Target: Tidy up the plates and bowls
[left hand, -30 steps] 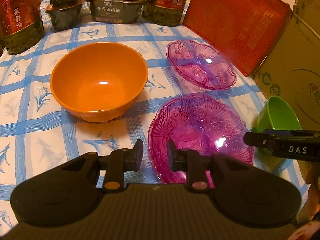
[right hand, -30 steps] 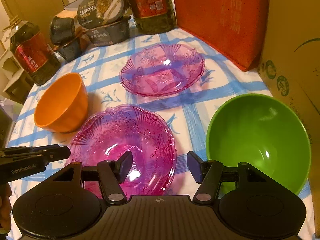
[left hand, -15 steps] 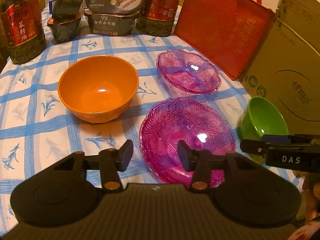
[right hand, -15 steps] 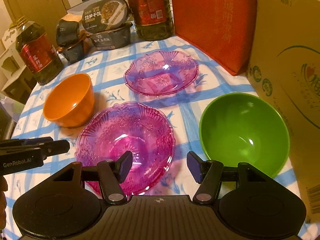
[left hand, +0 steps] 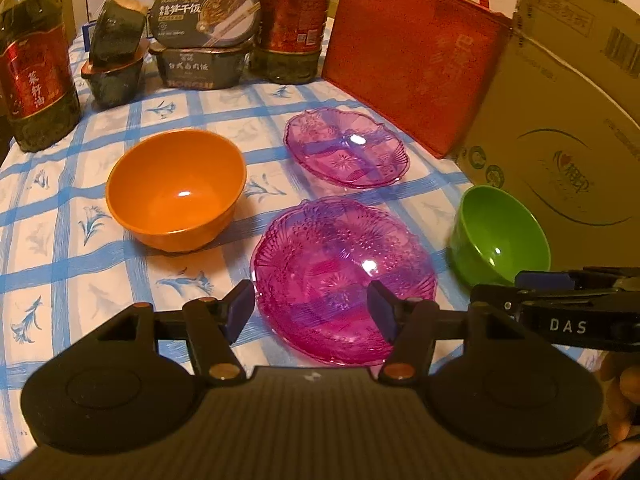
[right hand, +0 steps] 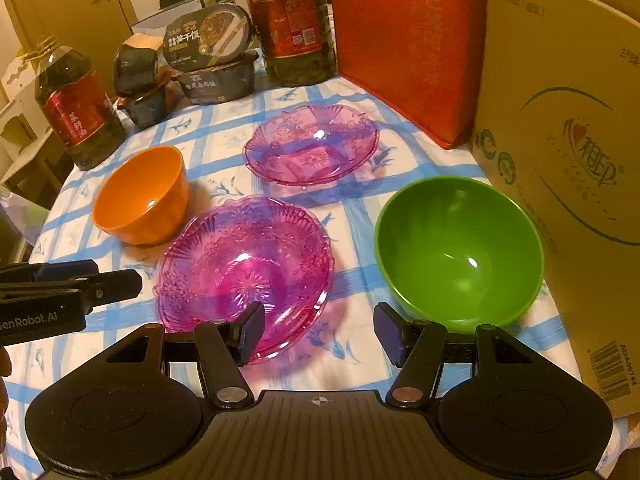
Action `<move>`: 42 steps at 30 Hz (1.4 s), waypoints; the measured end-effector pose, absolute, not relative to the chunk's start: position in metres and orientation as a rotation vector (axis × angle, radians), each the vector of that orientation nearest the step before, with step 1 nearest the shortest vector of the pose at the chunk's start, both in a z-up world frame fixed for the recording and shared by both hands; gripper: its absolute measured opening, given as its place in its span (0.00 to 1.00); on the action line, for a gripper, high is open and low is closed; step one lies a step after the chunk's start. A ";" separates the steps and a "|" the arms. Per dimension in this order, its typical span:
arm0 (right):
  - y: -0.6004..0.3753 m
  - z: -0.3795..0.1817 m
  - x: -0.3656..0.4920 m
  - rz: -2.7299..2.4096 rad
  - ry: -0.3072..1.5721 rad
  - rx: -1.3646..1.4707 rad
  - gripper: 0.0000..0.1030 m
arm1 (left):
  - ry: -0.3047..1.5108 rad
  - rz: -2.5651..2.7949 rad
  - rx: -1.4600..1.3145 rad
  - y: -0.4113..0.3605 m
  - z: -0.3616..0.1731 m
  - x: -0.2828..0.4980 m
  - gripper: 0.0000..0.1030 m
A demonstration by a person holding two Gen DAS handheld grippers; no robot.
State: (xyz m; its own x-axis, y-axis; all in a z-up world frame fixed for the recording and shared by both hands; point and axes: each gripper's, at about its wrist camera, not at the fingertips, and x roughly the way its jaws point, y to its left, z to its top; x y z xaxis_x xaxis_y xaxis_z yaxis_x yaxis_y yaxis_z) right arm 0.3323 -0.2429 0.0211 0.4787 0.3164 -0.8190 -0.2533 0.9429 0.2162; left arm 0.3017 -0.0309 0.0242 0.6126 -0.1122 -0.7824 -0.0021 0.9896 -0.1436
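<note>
Orange bowl [left hand: 176,190], green bowl [right hand: 460,250], two pink plates [left hand: 344,280] [left hand: 346,154], seemingly glass, upright, apart

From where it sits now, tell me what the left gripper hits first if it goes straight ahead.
Probably the near purple plate: it lies directly ahead between the open fingers of the left gripper. The gripper's height above the table is unclear, so it might pass over the rim.
</note>
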 end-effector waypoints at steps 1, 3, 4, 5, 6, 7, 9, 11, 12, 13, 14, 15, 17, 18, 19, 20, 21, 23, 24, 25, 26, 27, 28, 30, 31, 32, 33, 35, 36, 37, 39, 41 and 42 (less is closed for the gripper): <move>-0.244 0.022 0.333 0.346 1.012 0.069 0.59 | 0.908 -0.066 -0.132 -0.032 0.025 0.302 0.57; -0.247 0.025 0.332 0.344 1.005 0.070 0.59 | 0.907 -0.067 -0.129 -0.033 0.027 0.303 0.57; -0.248 0.026 0.333 0.343 1.004 0.071 0.59 | 0.906 -0.067 -0.127 -0.034 0.028 0.303 0.57; -0.249 0.026 0.333 0.341 1.003 0.070 0.59 | 0.905 -0.068 -0.125 -0.035 0.028 0.303 0.57; -0.250 0.027 0.333 0.341 1.002 0.069 0.59 | 0.905 -0.069 -0.123 -0.035 0.029 0.303 0.57; -0.251 0.028 0.333 0.340 1.001 0.070 0.59 | 0.903 -0.070 -0.121 -0.035 0.030 0.303 0.57; -0.252 0.029 0.332 0.340 0.998 0.071 0.59 | 0.902 -0.070 -0.118 -0.036 0.031 0.303 0.57; -0.254 0.031 0.331 0.341 0.995 0.071 0.59 | 0.900 -0.073 -0.115 -0.037 0.032 0.302 0.58; -0.254 0.031 0.331 0.342 0.994 0.071 0.59 | 0.899 -0.075 -0.114 -0.037 0.032 0.301 0.58; -0.255 0.032 0.330 0.342 0.993 0.071 0.59 | 0.899 -0.076 -0.114 -0.038 0.033 0.301 0.58; -0.254 0.032 0.330 0.342 0.992 0.071 0.59 | 0.898 -0.076 -0.114 -0.038 0.034 0.301 0.58; -0.255 0.033 0.329 0.343 0.991 0.072 0.59 | 0.897 -0.076 -0.113 -0.039 0.035 0.300 0.58; -0.255 0.033 0.329 0.345 0.990 0.074 0.59 | 0.895 -0.077 -0.112 -0.039 0.036 0.300 0.58; -0.256 0.034 0.329 0.346 0.990 0.076 0.59 | 0.894 -0.078 -0.111 -0.039 0.037 0.300 0.59; -0.256 0.035 0.330 0.347 0.987 0.080 0.59 | 0.894 -0.079 -0.111 -0.040 0.038 0.301 0.60; -0.257 0.036 0.330 0.350 0.986 0.084 0.59 | 0.893 -0.080 -0.113 -0.040 0.039 0.301 0.60; -0.257 0.036 0.330 0.352 0.985 0.088 0.59 | 0.893 -0.080 -0.114 -0.040 0.039 0.303 0.61; -0.259 0.038 0.333 0.356 0.985 0.101 0.59 | 0.892 -0.081 -0.115 -0.039 0.041 0.306 0.62; -0.260 0.039 0.335 0.358 0.984 0.107 0.59 | 0.893 -0.081 -0.117 -0.039 0.042 0.309 0.62; -0.260 0.040 0.338 0.360 0.982 0.113 0.59 | 0.893 -0.082 -0.120 -0.039 0.043 0.311 0.62; -0.261 0.042 0.340 0.360 0.979 0.116 0.59 | 0.893 -0.081 -0.122 -0.038 0.044 0.315 0.63; -0.261 0.043 0.344 0.360 0.976 0.121 0.59 | 0.893 -0.081 -0.123 -0.038 0.045 0.319 0.63; -0.262 0.045 0.348 0.361 0.974 0.127 0.59 | 0.892 -0.080 -0.124 -0.038 0.046 0.323 0.63; -0.265 0.048 0.359 0.363 0.970 0.142 0.59 | 0.891 -0.081 -0.127 -0.038 0.048 0.334 0.63; -0.265 0.049 0.365 0.364 0.967 0.149 0.59 | 0.890 -0.081 -0.127 -0.037 0.049 0.340 0.63; -0.266 0.051 0.371 0.364 0.964 0.156 0.59 | 0.890 -0.081 -0.125 -0.037 0.050 0.347 0.63; -0.267 0.053 0.378 0.362 0.960 0.160 0.59 | 0.888 -0.080 -0.124 -0.036 0.051 0.354 0.63; -0.268 0.054 0.392 0.362 0.957 0.168 0.59 | 0.887 -0.075 -0.129 -0.034 0.051 0.370 0.63; -0.268 0.054 0.400 0.360 0.955 0.169 0.59 | 0.891 -0.071 -0.130 -0.033 0.051 0.379 0.63; -0.268 0.054 0.409 0.359 0.953 0.168 0.59 | 0.895 -0.070 -0.131 -0.031 0.050 0.389 0.63; -0.268 0.053 0.427 0.350 0.953 0.165 0.59 | 0.900 -0.067 -0.128 -0.029 0.048 0.406 0.63; -0.267 0.049 0.445 0.350 0.964 0.173 0.58 | 0.900 -0.065 -0.124 -0.027 0.044 0.423 0.63; -0.266 0.047 0.455 0.349 0.971 0.174 0.58 | 0.902 -0.069 -0.133 -0.025 0.042 0.433 0.63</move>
State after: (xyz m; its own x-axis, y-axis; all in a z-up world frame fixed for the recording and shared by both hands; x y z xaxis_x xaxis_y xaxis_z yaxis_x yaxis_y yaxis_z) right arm 0.4553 -0.2655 0.0468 0.5147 0.3656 -0.7755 -0.2119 0.9307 0.2981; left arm 0.4333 -0.0254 0.0416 0.6184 -0.1152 -0.7774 0.0036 0.9896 -0.1438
